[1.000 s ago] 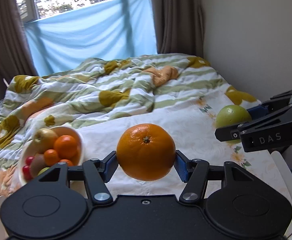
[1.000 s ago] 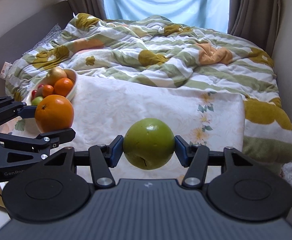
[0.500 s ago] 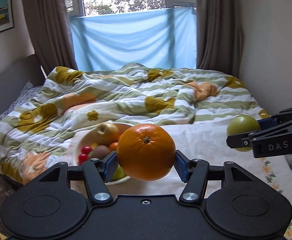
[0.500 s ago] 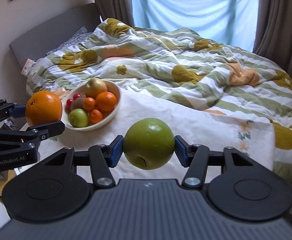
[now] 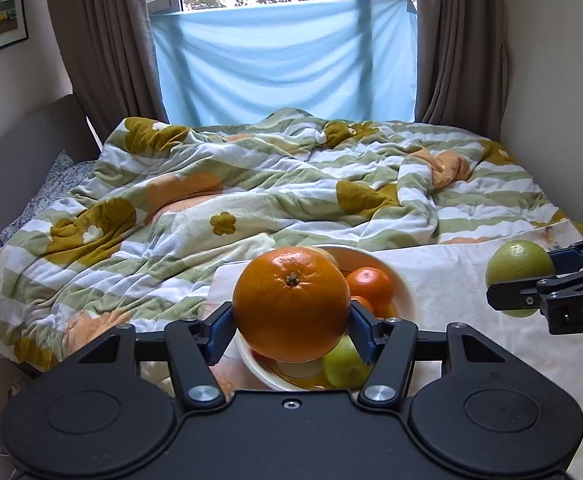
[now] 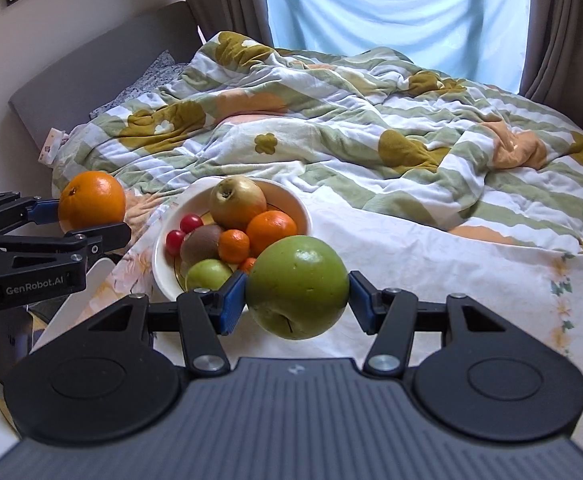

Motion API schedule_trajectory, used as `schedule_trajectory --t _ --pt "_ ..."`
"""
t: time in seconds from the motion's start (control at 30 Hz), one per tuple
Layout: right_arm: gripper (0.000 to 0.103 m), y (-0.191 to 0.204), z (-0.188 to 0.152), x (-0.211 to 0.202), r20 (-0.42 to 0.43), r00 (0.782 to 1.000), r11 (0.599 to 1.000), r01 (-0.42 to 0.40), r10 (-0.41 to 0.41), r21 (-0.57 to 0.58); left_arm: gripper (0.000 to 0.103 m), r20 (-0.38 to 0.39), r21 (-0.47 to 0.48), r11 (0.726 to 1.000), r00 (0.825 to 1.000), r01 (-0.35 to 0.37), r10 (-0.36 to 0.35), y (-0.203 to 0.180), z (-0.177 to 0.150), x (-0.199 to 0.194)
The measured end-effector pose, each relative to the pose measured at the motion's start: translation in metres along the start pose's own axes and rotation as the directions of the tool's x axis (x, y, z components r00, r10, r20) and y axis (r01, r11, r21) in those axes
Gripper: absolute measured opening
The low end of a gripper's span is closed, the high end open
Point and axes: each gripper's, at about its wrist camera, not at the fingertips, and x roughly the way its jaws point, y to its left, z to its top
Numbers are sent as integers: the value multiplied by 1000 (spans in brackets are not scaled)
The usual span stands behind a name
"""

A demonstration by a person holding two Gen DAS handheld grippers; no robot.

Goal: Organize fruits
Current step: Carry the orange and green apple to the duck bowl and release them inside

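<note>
Both tools swung bowl-ward, left tool (image 5: 291, 322) clamping (firmly) orange (image 5: 291, 304).

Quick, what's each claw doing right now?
Left gripper: shut on the orange.
Right gripper: shut on the green apple.

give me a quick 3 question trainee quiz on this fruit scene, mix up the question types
1. True or false: the left gripper holds a banana.
2. Multiple choice: what is clamped in the right gripper? A) a kiwi B) a large green apple C) a cherry tomato
3. Short answer: how many small red fruits show in the white bowl in the right wrist view?

Key
1. False: its jaws grip a large orange.
2. B: the green apple sits between the jaws.
3. Two, at the bowl's left side.
</note>
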Motion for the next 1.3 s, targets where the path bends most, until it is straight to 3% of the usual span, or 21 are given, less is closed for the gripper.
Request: schedule_trajectory --t 0.23,0.6,1.13,1.17,1.23,1.3 --pt "70 20 16 40 -32 999 997 43 -41 65 64 -51 17 997 996 70 -69 36 9 50" --pt "70 29 29 90 -79 991 978 122 -110 169 64 -134 52 984 978 170 -161 60 14 126" --pt "70 21 26 106 -108 983 957 170 -148 236 65 -189 55 972 958 229 -215 59 11 155" --pt "70 22 27 106 -108 983 956 172 -150 239 67 -183 52 972 959 231 -218 60 12 154" --pt "70 21 26 104 -107 982 954 175 -153 242 94 -154 59 973 965 221 -210 60 14 149" --pt "70 21 26 102 -104 982 954 177 -156 242 98 -126 66 975 971 212 -203 61 15 142"
